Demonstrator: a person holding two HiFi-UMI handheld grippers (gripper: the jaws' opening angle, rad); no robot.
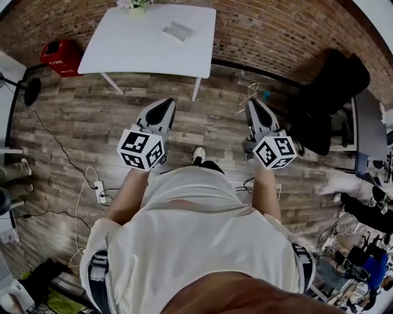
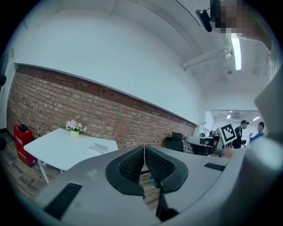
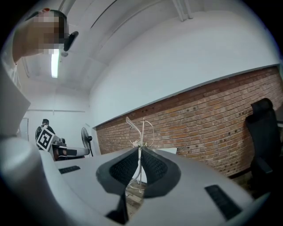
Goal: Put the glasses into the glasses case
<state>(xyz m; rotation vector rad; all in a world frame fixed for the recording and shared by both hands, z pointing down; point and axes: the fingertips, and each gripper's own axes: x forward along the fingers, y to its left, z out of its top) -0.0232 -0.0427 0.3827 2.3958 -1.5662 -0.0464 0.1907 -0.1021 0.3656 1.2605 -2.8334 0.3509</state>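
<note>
Left gripper (image 2: 144,149) held forward, jaws together — right gripper (image 3: 139,152) alongside, clamping glasses (image 3: 138,143).

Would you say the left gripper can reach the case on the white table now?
Probably not yet: the left gripper hangs over floor, short of the table and case, though nothing blocks it.

On far table (image 1: 147,46), flat grey item (image 1: 178,30) too small to be identified. flowers (image 1: 135,3) cut off by top edge. glasses (image 3: 139,143) partly hidden between jaws of right gripper (image 3: 139,152).

Bright overhead tube light (image 2: 235,53); fisheye-warped, vignetted edges
</note>
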